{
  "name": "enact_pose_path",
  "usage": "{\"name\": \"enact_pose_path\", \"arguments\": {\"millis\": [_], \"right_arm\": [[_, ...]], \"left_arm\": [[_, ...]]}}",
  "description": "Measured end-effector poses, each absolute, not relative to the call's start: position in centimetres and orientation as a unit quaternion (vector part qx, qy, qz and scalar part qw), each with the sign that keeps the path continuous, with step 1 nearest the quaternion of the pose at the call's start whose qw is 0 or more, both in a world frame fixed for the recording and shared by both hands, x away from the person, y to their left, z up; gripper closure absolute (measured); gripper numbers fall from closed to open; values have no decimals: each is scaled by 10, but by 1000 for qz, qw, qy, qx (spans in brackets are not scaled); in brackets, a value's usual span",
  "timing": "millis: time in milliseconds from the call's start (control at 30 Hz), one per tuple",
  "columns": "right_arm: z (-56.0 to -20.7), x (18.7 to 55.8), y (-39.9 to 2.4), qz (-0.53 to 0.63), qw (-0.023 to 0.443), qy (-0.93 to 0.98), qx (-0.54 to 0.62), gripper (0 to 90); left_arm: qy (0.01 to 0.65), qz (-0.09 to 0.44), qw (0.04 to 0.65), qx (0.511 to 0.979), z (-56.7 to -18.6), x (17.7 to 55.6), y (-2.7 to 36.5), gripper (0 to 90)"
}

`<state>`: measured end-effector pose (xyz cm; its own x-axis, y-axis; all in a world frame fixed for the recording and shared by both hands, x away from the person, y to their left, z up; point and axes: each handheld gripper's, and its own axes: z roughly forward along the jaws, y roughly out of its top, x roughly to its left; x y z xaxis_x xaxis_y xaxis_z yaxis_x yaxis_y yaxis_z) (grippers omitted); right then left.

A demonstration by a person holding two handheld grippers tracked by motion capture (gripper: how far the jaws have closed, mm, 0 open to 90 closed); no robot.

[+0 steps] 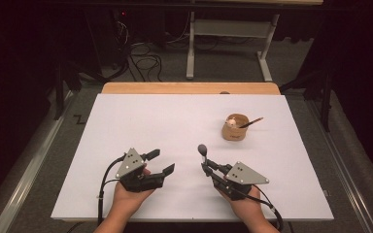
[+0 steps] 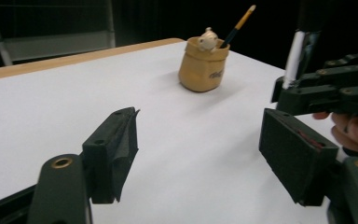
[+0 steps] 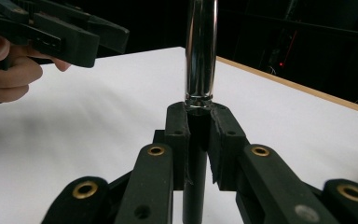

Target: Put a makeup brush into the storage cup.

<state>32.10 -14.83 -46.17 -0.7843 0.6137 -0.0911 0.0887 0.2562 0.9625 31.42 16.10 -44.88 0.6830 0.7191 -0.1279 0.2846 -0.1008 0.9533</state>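
Brush [image 1: 203, 153], chrome-necked with a dark rounded tip: pinched low on the handle by the right gripper [image 1: 207, 166], standing near upright, tip up, slightly tilted away from the person. Seen close in the right gripper view, jaws pressed on the dark handle just below the chrome neck [image 3: 200, 56].

Left gripper [image 1: 159, 161]: jaws spread, nothing between them, resting low over the white table [image 1: 126, 121], just left of the brush and apart from it.

Cup [image 1: 235, 128], tan, with a small figure on the rim and another brush [image 1: 251, 122] leaning out: farther back on the table, up and right of the held brush, well apart from it.

Right hand [image 1: 245, 201] clearly nearer the cup. Judged next: carry forward and rightward, brush's long axis kept upright, handle end down into the cup's mouth.
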Motion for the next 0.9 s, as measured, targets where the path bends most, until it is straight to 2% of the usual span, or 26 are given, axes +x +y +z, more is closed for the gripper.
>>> {"name": "enact_pose_path", "arguments": {"millis": [233, 600, 900], "right_arm": [[-460, 322, -155, 562, 239, 754, 241, 807], [-459, 326, -166, 562, 250, 747, 254, 806], [-456, 328, -177, 568, 253, 735, 269, 806]], "left_arm": [[376, 211, 556, 710, -455, 311, 182, 168], [398, 233, 543, 702, -464, 308, 198, 102], [410, 247, 533, 697, -470, 307, 204, 1]]}}
